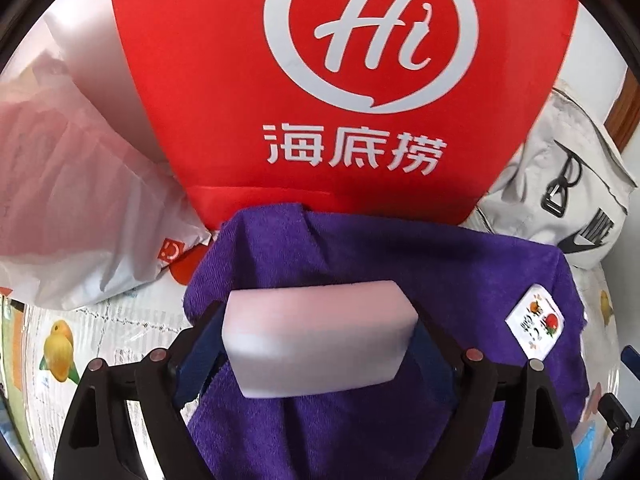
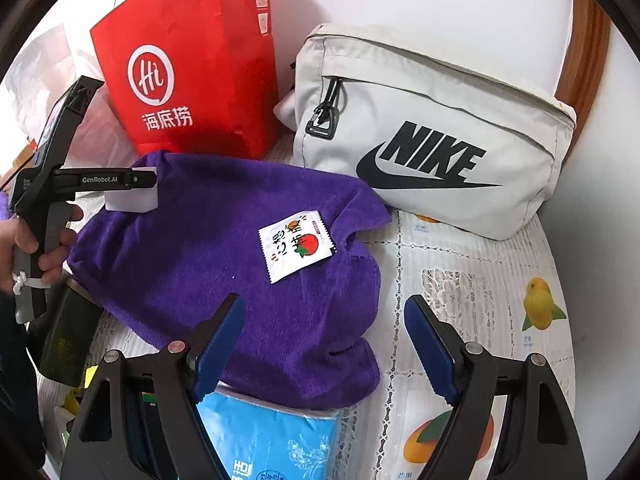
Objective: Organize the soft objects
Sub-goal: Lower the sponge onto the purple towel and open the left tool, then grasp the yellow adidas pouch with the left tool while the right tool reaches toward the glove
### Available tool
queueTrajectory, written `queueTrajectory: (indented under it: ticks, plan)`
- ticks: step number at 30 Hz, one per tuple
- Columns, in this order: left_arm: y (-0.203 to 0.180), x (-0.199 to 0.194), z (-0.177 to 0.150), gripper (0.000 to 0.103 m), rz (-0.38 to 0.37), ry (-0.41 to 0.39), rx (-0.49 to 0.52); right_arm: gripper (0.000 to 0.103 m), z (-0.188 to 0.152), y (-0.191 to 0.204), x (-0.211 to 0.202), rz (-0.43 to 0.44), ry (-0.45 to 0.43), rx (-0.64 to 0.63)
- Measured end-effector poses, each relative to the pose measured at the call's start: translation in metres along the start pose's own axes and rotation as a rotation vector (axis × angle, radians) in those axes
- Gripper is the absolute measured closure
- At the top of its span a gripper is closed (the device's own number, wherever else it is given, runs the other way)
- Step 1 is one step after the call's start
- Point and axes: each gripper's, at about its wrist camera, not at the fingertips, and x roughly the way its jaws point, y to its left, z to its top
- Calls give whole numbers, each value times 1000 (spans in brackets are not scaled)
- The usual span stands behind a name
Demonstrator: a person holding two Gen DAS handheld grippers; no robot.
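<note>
A purple towel lies crumpled on the table, with a small white sachet printed with a tomato on top; both show in the left wrist view, towel and sachet. My left gripper is shut on a white sponge block and holds it above the towel's far-left part; the right wrist view shows the block in that gripper. My right gripper is open and empty over the towel's near edge.
A red paper bag stands behind the towel, with a grey Nike pouch to its right. A white plastic bag lies at the left. A blue tissue pack lies under the towel's near edge. The tablecloth has fruit prints.
</note>
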Motion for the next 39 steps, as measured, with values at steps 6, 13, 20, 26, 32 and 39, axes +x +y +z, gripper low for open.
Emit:
queueTrajectory:
  ticks: [6,13,20,26,32,39]
  plan:
    - [2,-23,-4,16,-5,-7,-5,22,-3,5,-10,7,-7,-11]
    - [5,-54,-13,16,-7,-28,-2,22,-13,9,-28,13,-21,-14]
    - [10,-93,-36,16,-14,-111,-14,22,-29,17,-52,28,-40,-4]
    - [10,-123,-62,16,-35,-125,-24,22,-46,31,-74,42,-58,-13]
    - [8,-143,-102,16,-31,-83,-27,22,-70,49,-92,52,-50,-28]
    - [4,-162,-158,16,-79,-68,-27,22,-101,57,-107,83,-29,1]
